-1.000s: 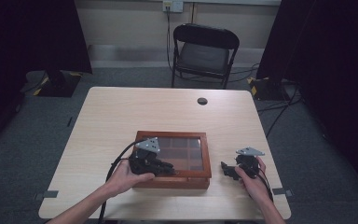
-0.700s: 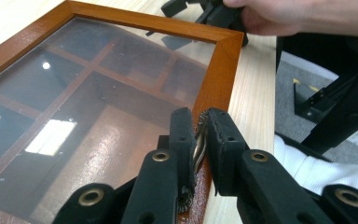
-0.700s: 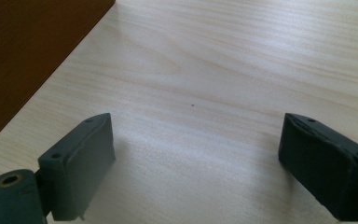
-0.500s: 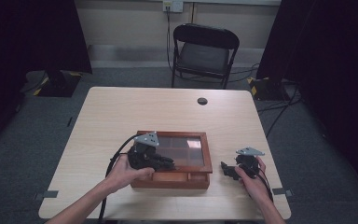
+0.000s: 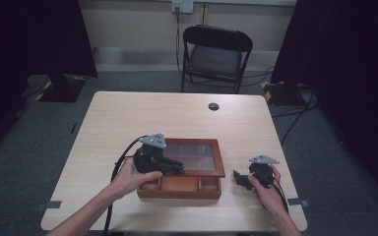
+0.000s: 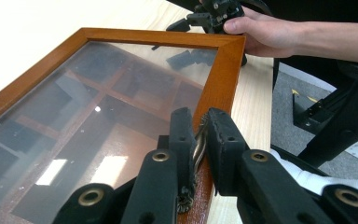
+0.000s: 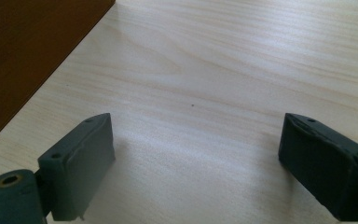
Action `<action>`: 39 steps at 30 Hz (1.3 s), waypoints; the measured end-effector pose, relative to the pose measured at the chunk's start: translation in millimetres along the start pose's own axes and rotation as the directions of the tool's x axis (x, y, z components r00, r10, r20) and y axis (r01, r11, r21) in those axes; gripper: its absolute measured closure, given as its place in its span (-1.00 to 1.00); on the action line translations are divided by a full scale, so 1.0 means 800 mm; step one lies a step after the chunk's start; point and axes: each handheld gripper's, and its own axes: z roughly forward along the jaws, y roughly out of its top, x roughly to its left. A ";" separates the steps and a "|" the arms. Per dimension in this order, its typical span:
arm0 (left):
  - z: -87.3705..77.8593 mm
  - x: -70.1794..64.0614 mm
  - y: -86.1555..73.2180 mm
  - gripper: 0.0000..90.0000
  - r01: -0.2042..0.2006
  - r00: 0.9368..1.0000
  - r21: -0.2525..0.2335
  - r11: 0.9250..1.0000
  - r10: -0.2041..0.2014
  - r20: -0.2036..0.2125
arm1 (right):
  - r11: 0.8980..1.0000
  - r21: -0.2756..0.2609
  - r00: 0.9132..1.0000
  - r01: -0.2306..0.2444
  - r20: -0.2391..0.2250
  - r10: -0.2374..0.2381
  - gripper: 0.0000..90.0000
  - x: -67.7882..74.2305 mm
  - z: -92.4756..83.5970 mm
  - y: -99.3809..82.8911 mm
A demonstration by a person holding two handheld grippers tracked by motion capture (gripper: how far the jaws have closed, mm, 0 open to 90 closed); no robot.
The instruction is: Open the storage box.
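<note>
left gripper [image 6: 199, 140] pinches glass lid [image 6: 98, 107] frame — right gripper [image 7: 196, 163] gapes, holding nothing.

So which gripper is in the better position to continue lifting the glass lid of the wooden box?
Left. The left gripper is clamped on the lid frame's front edge, lid partly raised. The right gripper rests open on the table, beside the box.

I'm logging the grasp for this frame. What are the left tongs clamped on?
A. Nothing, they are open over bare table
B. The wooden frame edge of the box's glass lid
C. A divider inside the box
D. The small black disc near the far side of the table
B: in the left gripper view, the left tongs close on the reddish-brown wooden frame of the glass-paned lid of the wooden compartment box.
</note>
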 end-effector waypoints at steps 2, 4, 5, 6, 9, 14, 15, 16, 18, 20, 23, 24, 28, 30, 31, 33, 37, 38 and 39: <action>-0.001 0.001 0.002 0.80 0.002 1.000 -0.011 1.000 -0.002 0.002 | 1.000 0.001 1.000 -0.001 0.000 0.001 -0.78 0.000 0.000 0.000; -0.003 0.000 0.005 0.80 -0.002 1.000 -0.005 1.000 0.002 -0.005 | 1.000 0.001 1.000 -0.001 0.000 0.001 -0.78 0.000 0.000 0.000; -0.003 0.000 0.005 0.80 -0.002 1.000 -0.005 1.000 0.002 -0.005 | 1.000 0.001 1.000 -0.001 0.000 0.001 -0.78 0.000 0.000 0.000; -0.004 0.001 0.009 0.80 -0.005 1.000 0.000 1.000 0.005 -0.007 | 1.000 0.001 1.000 -0.001 0.000 0.001 -0.78 0.000 0.000 0.000; -0.006 0.002 0.012 0.80 -0.004 1.000 0.000 1.000 0.004 -0.008 | 1.000 0.001 1.000 -0.001 0.000 0.001 -0.78 0.000 0.000 0.000; -0.009 0.001 0.019 0.80 -0.016 1.000 0.000 1.000 0.016 -0.022 | 1.000 0.000 1.000 0.000 0.000 0.000 -0.78 0.000 0.000 0.000; -0.009 0.001 0.020 0.80 -0.023 0.999 -0.003 1.000 0.023 -0.022 | 1.000 0.001 1.000 -0.001 0.000 0.001 -0.78 0.000 0.000 0.000; -0.009 0.001 0.020 0.80 -0.033 0.999 0.001 0.999 0.033 -0.022 | 1.000 0.000 1.000 0.000 0.000 0.000 -0.78 0.000 0.000 0.000; -0.009 -0.002 0.022 0.80 -0.046 0.998 0.010 0.999 0.047 -0.039 | 1.000 0.001 1.000 -0.001 0.000 0.001 -0.78 0.000 0.000 0.000; -0.011 -0.002 0.024 0.80 -0.045 0.998 0.007 0.999 0.045 -0.045 | 1.000 0.000 1.000 -0.001 0.000 0.001 -0.78 0.000 0.000 0.000; -0.013 0.001 0.027 0.80 -0.043 0.998 0.002 0.999 0.043 -0.039 | 1.000 0.000 1.000 -0.001 0.001 0.001 -0.78 0.000 0.000 0.000; -0.013 0.001 0.028 0.80 -0.041 0.998 -0.001 0.999 0.041 -0.038 | 1.000 0.000 1.000 -0.001 0.001 0.001 -0.78 0.000 0.000 0.000; -0.017 0.003 0.032 0.81 -0.052 0.998 -0.007 0.999 0.052 -0.037 | 1.000 0.000 1.000 -0.002 0.000 0.002 -0.79 0.000 0.000 0.000; -0.018 0.006 0.034 0.81 -0.045 0.998 -0.014 0.999 0.044 -0.033 | 1.000 0.000 1.000 0.001 -0.001 -0.001 -0.79 0.000 0.000 0.000; -0.018 0.006 0.036 0.81 -0.048 0.998 -0.009 0.999 0.048 -0.031 | 1.000 0.000 1.000 0.000 -0.002 0.000 -0.79 0.000 0.000 0.000; -0.020 0.006 0.039 0.81 -0.047 0.998 -0.018 0.999 0.047 -0.041 | 1.000 0.000 1.000 0.001 -0.001 -0.001 -0.79 0.000 0.000 0.000; -0.022 0.010 0.041 0.81 -0.040 0.999 -0.028 0.999 0.039 -0.030 | 1.000 0.000 1.000 0.001 -0.002 -0.001 -0.79 0.000 0.000 0.000; -0.023 0.011 0.043 0.81 -0.041 0.999 -0.026 0.999 0.040 -0.034 | 1.000 0.000 1.000 0.001 -0.001 -0.001 -0.79 0.000 0.000 0.000; -0.024 0.011 0.045 0.81 -0.036 0.999 -0.034 0.999 0.035 -0.038 | 1.000 0.000 1.000 0.002 -0.002 -0.002 -0.79 0.000 0.000 0.000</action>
